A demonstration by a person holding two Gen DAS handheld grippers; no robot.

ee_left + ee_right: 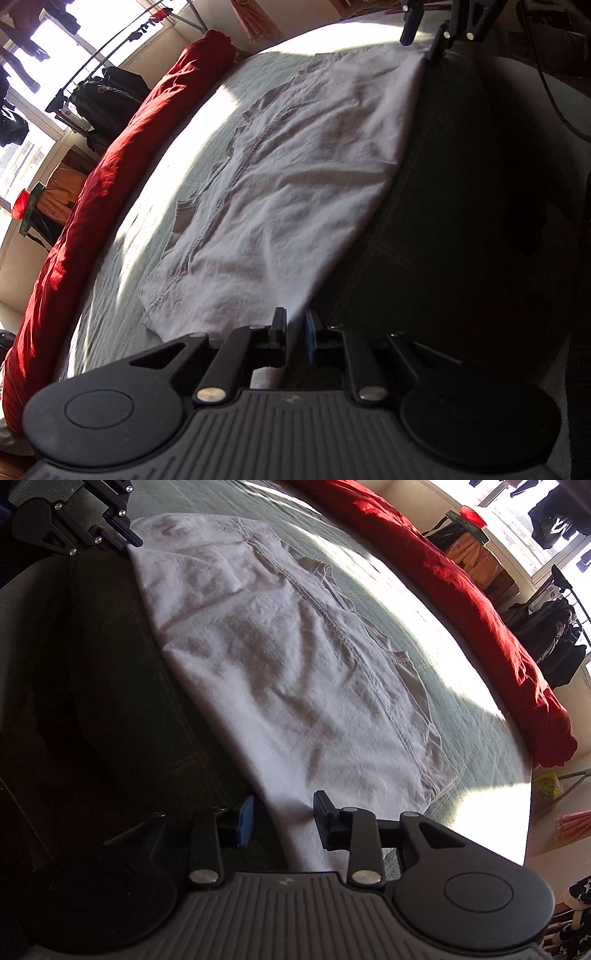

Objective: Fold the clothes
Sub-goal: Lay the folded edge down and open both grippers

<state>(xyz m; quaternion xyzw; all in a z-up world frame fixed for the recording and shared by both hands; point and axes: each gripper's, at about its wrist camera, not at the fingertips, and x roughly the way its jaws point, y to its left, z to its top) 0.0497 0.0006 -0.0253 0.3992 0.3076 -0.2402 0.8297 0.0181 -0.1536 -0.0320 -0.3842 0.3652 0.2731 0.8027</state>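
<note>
A white garment lies flat and folded over on a green bedspread, its stitched hems facing the far side. My left gripper sits at one near corner of the fold. Its jaws stand a narrow gap apart, with the cloth edge between them and not pinched. My right gripper is at the other near corner, jaws plainly apart over the fabric that lies between them. Each gripper also shows in the other's view: the right gripper and the left gripper.
A long red duvet roll runs along the bed's far edge. Behind it a drying rack with dark clothes stands by bright windows. The near part of the bed is in deep shadow.
</note>
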